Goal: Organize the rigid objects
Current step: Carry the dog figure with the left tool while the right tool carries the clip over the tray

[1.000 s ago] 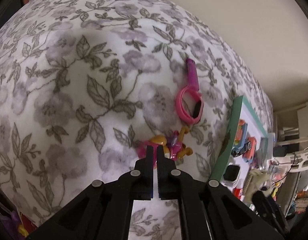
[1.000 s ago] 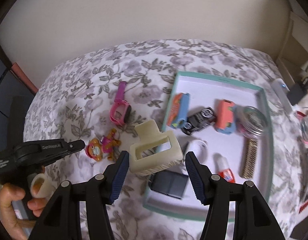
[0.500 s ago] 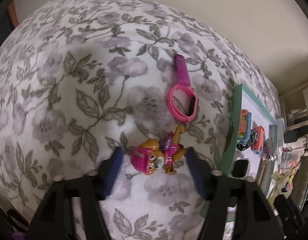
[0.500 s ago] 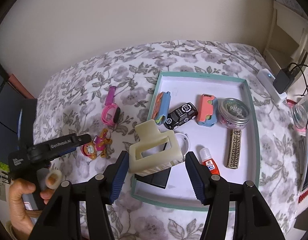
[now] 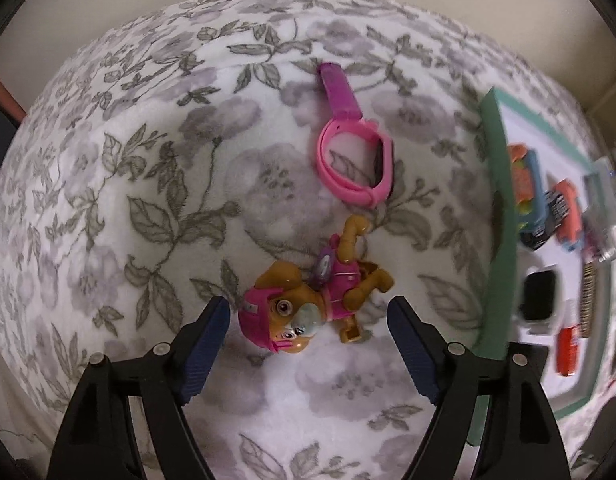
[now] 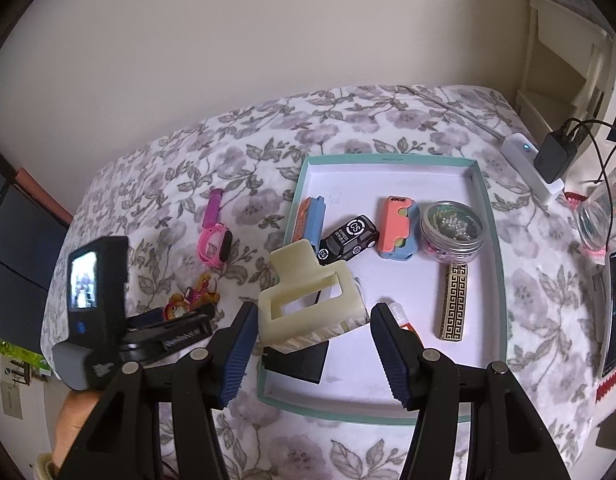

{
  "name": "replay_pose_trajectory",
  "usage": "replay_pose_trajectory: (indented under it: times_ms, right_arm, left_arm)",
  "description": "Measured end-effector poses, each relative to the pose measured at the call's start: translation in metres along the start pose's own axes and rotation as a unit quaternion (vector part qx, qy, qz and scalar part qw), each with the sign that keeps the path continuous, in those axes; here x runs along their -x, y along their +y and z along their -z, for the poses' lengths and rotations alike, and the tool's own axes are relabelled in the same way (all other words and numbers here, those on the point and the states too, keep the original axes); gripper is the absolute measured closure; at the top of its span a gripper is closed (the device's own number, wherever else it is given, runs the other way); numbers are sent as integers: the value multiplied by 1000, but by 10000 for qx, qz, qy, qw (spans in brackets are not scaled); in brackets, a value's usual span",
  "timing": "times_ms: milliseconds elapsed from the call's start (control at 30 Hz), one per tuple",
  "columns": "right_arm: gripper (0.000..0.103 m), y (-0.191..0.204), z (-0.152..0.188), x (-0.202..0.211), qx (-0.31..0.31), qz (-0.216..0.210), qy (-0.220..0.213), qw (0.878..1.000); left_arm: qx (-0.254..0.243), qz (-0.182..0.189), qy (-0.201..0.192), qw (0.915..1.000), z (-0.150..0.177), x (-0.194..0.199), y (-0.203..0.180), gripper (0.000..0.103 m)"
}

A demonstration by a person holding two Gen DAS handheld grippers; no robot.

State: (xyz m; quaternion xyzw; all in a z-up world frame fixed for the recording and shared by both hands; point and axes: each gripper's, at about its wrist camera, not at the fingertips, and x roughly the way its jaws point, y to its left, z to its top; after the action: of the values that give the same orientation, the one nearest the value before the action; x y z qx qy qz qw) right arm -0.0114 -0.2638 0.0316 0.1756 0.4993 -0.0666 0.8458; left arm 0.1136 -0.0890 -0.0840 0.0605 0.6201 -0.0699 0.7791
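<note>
Item: toy pup figure (image 5: 313, 306), lying on the floral bedspread (image 5: 148, 160) just left of the teal tray (image 6: 493, 240).

Left tongs (image 5: 308, 322): released, having just been opening; the figure is bracketed but no pad is seen to press on it.

Right tongs (image 6: 311, 322): cream hair claw clip (image 6: 308, 294) sits between them over the tray's near-left corner (contact cannot be told).

Risk: a lopsided pinch on the rounded head could be expected to squirt the figure aside on the soft cover.

Tray contents: black toy car (image 6: 347, 240), two orange-and-blue blocks, lidded tin (image 6: 451, 232), patterned bar, glue bottle, black square.
</note>
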Motion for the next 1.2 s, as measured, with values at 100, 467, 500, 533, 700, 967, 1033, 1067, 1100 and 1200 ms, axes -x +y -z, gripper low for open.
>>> replay_pose_trajectory:
  times_ms: [100, 467, 500, 533, 700, 967, 1033, 1067, 1100, 1200]
  right_arm:
    - [42, -3, -1, -2, -34, 18, 21, 10000]
    - [42, -42, -1, -20, -538, 259, 274, 9978]
    - [42, -45, -1, -21, -582, 266, 296, 9975]
    - [42, -47, -1, -22, -615, 273, 313, 9972]
    - [42, -56, 2, -27, -703, 403, 393, 9959]
    - [42, -72, 4, -29, -831, 563, 437, 9940]
    - [42, -78, 5, -29, -906, 650, 452, 9927]
    - [42, -80, 6, -29, -927, 702, 459, 9922]
    - [42, -83, 6, -30, -952, 719, 469, 9918]
    - [42, -91, 7, -32, -1077, 705, 514, 9903]
  left_arm:
    - [-30, -217, 38, 9998, 1, -7, -1, 22]
    - [305, -3, 64, 9995, -1, 0, 15, 39]
    - [302, 55, -13, 9995, -3, 7, 14, 39]
    - [271, 115, -128, 9995, -4, 16, 12, 39]
    - [-265, 402, -758, 9960, -1, 58, -22, 39]
    - [-1271, 886, -1144, 9813, 21, 95, -93, 39]
    - [-1421, 988, -1129, 9784, 26, 95, -104, 39]
    - [-1463, 993, -1126, 9778, 29, 94, -107, 39]
    - [-1509, 1018, -1103, 9771, 29, 93, -109, 39]
    - [-1590, 1053, -997, 9766, 31, 89, -119, 39]
